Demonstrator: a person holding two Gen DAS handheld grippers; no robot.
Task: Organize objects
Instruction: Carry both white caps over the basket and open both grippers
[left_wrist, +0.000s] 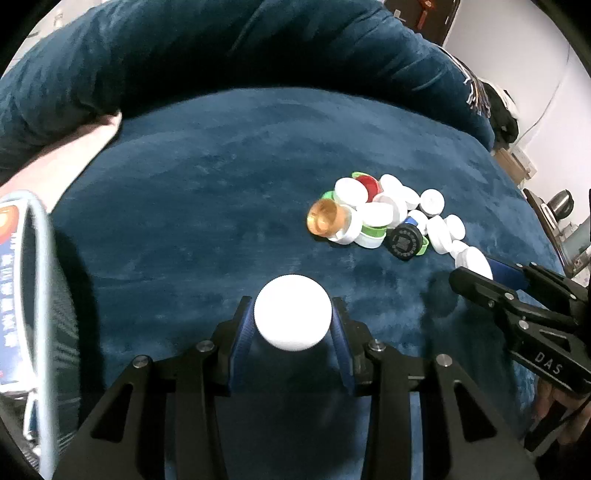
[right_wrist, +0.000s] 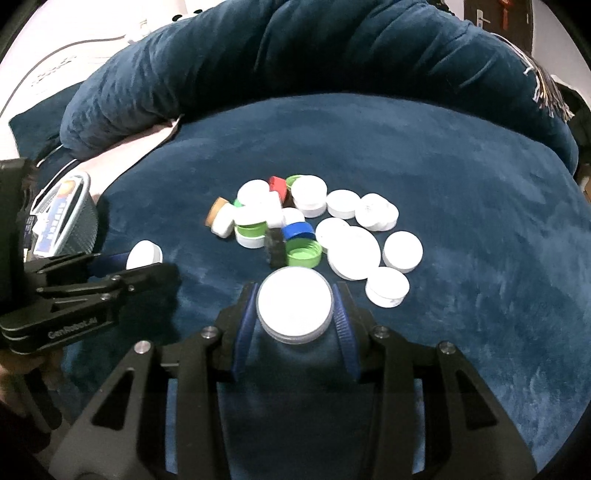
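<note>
Caps clamped in both tongs

A dark blue plush blanket covers the whole surface, bunched into a thick roll along the twelve o'clock edge. At its centre lies a heap of bottle caps, mostly white, with green, red, blue, black and one amber one among them. At nine o'clock a grey mesh basket stands on the blanket.
</note>
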